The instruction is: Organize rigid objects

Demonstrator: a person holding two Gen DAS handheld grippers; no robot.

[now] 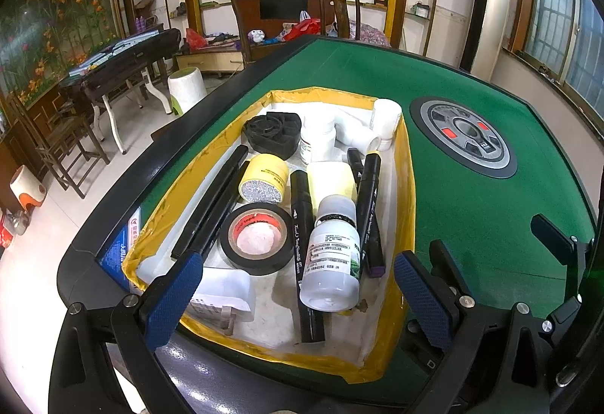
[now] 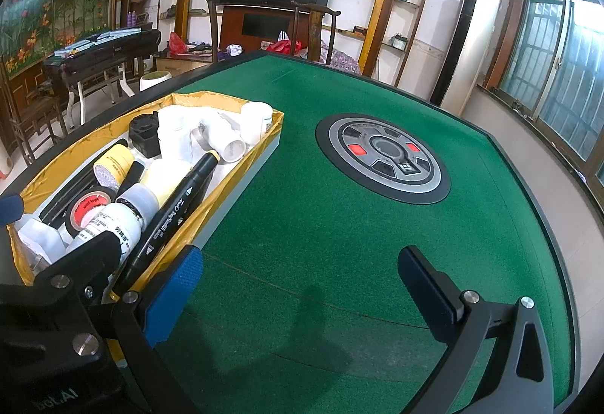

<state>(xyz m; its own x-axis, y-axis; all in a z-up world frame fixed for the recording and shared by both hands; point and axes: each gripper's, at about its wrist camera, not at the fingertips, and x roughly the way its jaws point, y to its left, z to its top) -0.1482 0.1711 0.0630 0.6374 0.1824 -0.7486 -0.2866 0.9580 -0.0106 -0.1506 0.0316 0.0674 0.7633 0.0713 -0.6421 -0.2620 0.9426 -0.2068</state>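
Note:
A white box with a yellow-taped rim (image 1: 409, 187) (image 2: 241, 165) holds the objects on the green table. Inside lie a white bottle with a grey cap (image 1: 332, 255) (image 2: 113, 221), several black markers (image 1: 302, 248) (image 2: 177, 206), a black tape roll (image 1: 258, 238) (image 2: 88, 206), a yellow roll (image 1: 264, 178) (image 2: 113, 163), a black plastic part (image 1: 273, 131) and white bottles (image 1: 385, 117) (image 2: 256, 121). My left gripper (image 1: 294, 295) hangs open over the box's near end, above the bottle. My right gripper (image 2: 302, 289) stands open over bare felt to the right of the box.
A round grey control panel (image 1: 464, 136) (image 2: 383, 157) sits in the middle of the green felt table (image 2: 339, 225). The table's black rim (image 1: 87, 244) runs close along the box's left side. A wooden chair (image 1: 339, 10) stands at the far edge.

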